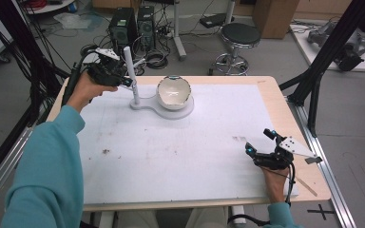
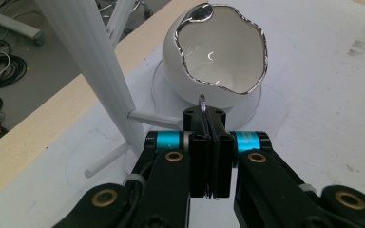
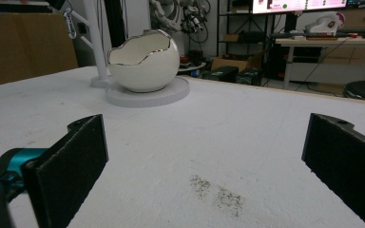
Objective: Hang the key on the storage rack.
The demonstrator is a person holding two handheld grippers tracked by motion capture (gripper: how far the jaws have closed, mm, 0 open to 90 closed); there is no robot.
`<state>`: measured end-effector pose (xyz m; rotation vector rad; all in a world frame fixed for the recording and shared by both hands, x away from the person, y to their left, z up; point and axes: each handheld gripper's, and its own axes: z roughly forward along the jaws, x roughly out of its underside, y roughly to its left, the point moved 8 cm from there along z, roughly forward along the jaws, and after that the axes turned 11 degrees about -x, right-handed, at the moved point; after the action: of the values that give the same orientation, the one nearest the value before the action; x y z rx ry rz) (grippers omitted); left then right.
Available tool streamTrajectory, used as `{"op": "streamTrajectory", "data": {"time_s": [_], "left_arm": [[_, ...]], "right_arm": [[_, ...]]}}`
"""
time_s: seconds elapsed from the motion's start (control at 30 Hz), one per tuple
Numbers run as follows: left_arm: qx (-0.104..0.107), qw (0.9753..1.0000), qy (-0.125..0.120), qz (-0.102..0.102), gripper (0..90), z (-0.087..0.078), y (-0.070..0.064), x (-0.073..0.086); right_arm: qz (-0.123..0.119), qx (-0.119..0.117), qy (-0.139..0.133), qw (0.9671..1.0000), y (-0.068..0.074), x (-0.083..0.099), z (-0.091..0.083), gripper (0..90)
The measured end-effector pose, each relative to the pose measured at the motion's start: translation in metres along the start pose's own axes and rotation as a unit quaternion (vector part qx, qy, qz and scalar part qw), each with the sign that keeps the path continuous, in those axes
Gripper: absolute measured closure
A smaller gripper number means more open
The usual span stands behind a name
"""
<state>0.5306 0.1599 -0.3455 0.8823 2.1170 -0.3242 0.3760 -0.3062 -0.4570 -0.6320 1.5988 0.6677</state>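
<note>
- Your left tool (image 1: 123,81) is at the far left corner of the desk (image 1: 266,95), its jaws pressed together on a small metal ring (image 2: 202,100) (just a thin loop peeking out above the pads in the left gripper view).
- That ring sits just beside the white stand post (image 1: 131,71), close to the lower of its short side pegs (image 2: 154,118); I cannot tell whether ring and peg touch.
- Right behind the ring in the left gripper view is the white eggshell-shaped bowl (image 1: 173,91) with its silver rim, resting on the stand's round base (image 1: 180,111) near the far edge of the desk.
- Your right tool (image 1: 259,142) lies low near the right edge of the desk, toward the near right corner, jaws spread wide with nothing between them (bare white desk cover and a dark smudge (image 3: 216,192) show in the gap).
- The two tools are well apart, with open desk between them.
- Beyond the far edge, on the floor: a black stool (image 1: 239,35), two computer towers (image 1: 132,23) and loose cables.
</note>
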Motion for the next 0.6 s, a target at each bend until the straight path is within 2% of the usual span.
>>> {"op": "streamTrajectory", "data": {"time_s": [0.27, 0.6], "left_arm": [[-0.001, 1.0000, -0.002, -0.007, 88.3, -0.0024, 0.0049, 0.0014], [-0.003, 0.9999, 0.002, -0.010, 88.4, 0.0024, 0.0089, 0.0035]], "right_arm": [[0.002, 0.000, 0.001, 1.0000, 0.0002, 0.0003, -0.0001, 0.6], [0.001, 0.000, 0.000, 1.0000, 0.0001, 0.0000, 0.0000, 0.6]]}}
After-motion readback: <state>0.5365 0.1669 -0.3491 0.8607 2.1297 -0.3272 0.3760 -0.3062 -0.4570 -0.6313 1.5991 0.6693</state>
